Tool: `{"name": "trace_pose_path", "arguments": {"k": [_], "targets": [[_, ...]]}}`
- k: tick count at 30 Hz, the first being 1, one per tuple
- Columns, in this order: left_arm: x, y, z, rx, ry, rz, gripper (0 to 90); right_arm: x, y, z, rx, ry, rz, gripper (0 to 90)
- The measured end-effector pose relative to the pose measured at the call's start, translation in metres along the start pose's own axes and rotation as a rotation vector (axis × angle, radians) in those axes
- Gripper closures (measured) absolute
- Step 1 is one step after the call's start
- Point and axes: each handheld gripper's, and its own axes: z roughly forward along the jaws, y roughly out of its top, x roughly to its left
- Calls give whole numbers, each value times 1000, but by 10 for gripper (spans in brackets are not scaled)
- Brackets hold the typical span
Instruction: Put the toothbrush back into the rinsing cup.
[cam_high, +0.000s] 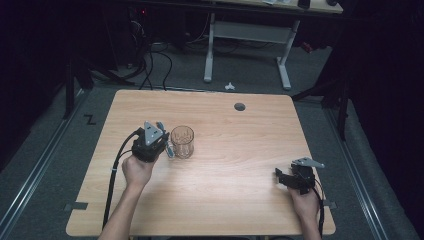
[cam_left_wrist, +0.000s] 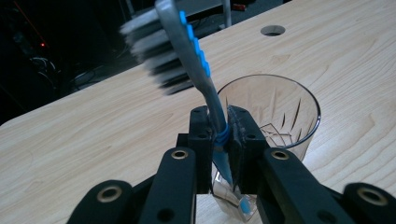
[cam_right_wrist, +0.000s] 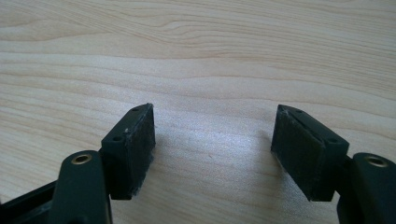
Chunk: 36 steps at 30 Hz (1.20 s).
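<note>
On the left side of the table (cam_high: 210, 200), the left gripper (cam_left_wrist: 218, 135) has its jaws clamped tight on a toothbrush (cam_left_wrist: 198, 70), pinching the handle partway down, where a blue band wraps it. The bristled head stands up and leans away from the jaws; the handle's lower end hangs below them, just outside the glass (cam_left_wrist: 280, 116). In the high view the left gripper (cam_high: 159, 141) sits right beside the glass (cam_high: 182, 142), which stands upright a little left of the table's middle.

The toothbrush looks light and stiff, a thin plastic handle that may be slick and could pivot between the pads if held near one end; the present hold near the middle seems sound. The glass is cut, clear and probably fragile and easy to tip, so a knock from the jaws or the handle could send it over. It would be best gripped across the rim or wall, gently.

At the right edge, the right gripper (cam_high: 286, 181) rests low over bare wood. Seen in its own view, the right gripper (cam_right_wrist: 212, 149) has its jaws spread wide with nothing between them.
</note>
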Motion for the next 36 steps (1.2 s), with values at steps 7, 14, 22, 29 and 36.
{"name": "trace_pose_path", "arguments": {"k": [7, 14, 22, 29, 36], "targets": [[0, -4, 2, 14, -13, -17, 804, 0, 0, 0, 0, 0, 0, 304], [-1, -6, 4, 18, -25, -31, 802, 0, 0, 0, 0, 0, 0, 304], [3, -7, 4, 21, -53, -61, 796, 0, 0, 0, 0, 0, 0, 304], [3, -9, 6, 42, -74, -76, 755, 0, 0, 0, 0, 0, 0, 304], [5, -12, 7, 62, -84, -101, 681, 0, 0, 0, 0, 0, 0, 304]]}}
